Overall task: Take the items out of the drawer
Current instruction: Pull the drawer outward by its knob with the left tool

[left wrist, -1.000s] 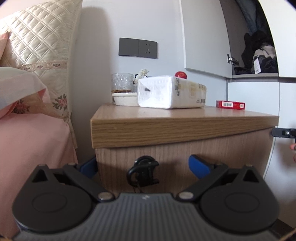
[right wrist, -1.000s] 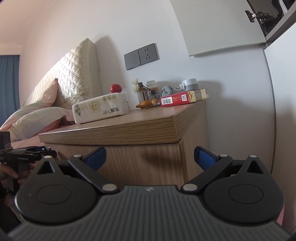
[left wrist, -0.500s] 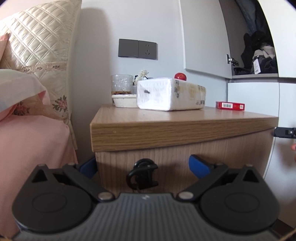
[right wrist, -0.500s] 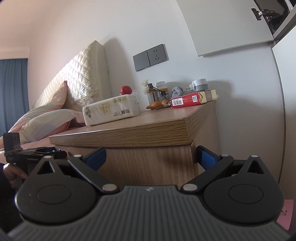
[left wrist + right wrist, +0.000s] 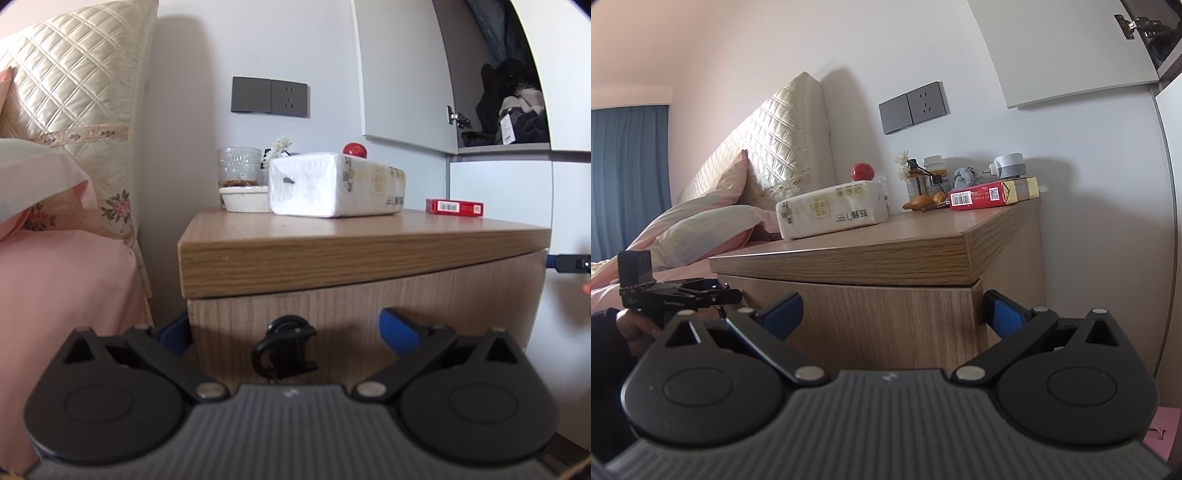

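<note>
Drawer front [image 5: 362,306] sits flush, black ring pull [image 5: 284,347] at our 12. Both sets of jaws apart, empty. We'd center the left gripper [image 5: 284,334] on it, pulling straight.

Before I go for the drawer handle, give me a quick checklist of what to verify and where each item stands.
1. Drawer shut, so it needs pulling: ok, front sits flush under the nightstand top.
2. Black handle centred between the left gripper fingers: ok.
3. Left gripper wide enough to take the handle: ok, open and empty.
4. Fingers already touching the handle: cannot tell, depth is unclear.
5. Right gripper out of the drawer's path: not ok, it is open and facing the drawer front near the right corner.
6. Contents of the drawer: cannot tell, hidden.
</note>
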`<state>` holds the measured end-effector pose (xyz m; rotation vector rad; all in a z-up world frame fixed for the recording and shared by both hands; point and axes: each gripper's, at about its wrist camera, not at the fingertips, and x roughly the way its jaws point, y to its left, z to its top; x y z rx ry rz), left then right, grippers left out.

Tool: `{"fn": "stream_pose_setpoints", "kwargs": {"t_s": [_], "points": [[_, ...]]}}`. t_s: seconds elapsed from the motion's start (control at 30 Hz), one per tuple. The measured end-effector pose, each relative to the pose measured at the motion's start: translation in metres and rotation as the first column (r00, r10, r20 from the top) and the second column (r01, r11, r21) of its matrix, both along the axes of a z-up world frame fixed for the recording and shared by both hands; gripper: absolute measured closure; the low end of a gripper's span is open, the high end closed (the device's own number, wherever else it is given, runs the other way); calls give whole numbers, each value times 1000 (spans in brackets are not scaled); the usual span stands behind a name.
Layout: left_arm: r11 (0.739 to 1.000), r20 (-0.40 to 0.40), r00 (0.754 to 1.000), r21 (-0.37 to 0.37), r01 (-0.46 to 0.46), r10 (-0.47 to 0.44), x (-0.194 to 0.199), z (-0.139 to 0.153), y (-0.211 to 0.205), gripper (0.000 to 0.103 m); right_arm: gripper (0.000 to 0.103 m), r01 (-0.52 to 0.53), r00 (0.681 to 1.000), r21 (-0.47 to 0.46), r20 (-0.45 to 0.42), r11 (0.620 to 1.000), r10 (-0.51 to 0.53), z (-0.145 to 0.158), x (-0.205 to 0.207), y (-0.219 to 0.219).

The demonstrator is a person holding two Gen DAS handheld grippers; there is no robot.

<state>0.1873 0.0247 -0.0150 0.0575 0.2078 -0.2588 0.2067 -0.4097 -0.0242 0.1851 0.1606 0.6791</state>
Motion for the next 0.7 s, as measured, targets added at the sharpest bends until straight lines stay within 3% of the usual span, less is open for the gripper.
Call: {"fn": "stream_pose_setpoints", "kwargs": {"t_s": [0.7], "points": [[1000,6,1000,-6,20,-20,-43,4,0,0,0,-47,999,5,21,999,47,-1,-40,-7]]}}
